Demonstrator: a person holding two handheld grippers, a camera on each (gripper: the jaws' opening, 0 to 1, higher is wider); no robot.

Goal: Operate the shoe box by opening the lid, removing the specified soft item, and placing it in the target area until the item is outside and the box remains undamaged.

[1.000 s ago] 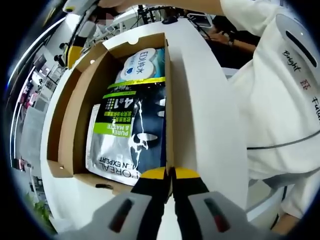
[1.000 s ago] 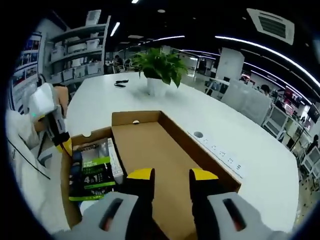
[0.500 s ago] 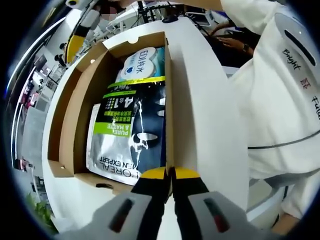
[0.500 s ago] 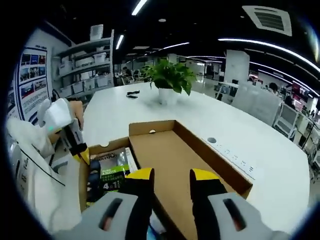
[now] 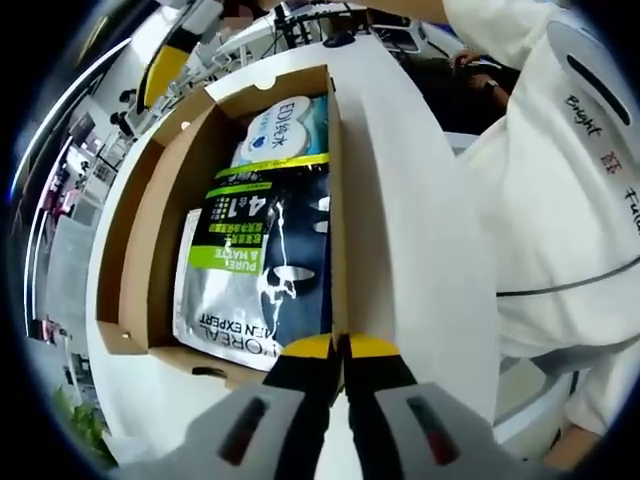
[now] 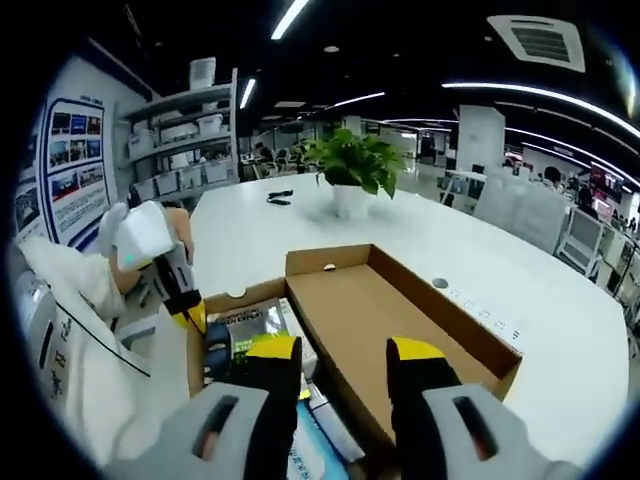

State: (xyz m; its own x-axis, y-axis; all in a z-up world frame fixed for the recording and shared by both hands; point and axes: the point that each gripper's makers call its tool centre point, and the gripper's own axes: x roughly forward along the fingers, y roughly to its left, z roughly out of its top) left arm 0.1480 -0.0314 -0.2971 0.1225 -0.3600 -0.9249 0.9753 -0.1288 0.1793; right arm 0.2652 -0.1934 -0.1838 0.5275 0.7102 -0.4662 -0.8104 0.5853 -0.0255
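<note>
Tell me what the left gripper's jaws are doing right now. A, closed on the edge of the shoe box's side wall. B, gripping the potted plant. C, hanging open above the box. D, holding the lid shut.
A: in the left gripper view the left gripper has its yellow-tipped jaws pressed together on the top edge of the shoe box wall, beside the dark sachet inside.

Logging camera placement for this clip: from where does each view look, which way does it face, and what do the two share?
Left gripper view: rides the left gripper, whose jaws are closed on the shoe box wall, looking down into the box at the pouch; the person's white sleeve shows.
Right gripper view: rides the right gripper, jaws apart, facing across the open lid and white table toward a potted plant; the left gripper shows beside the box.
Shared: box, pouch, table.
</note>
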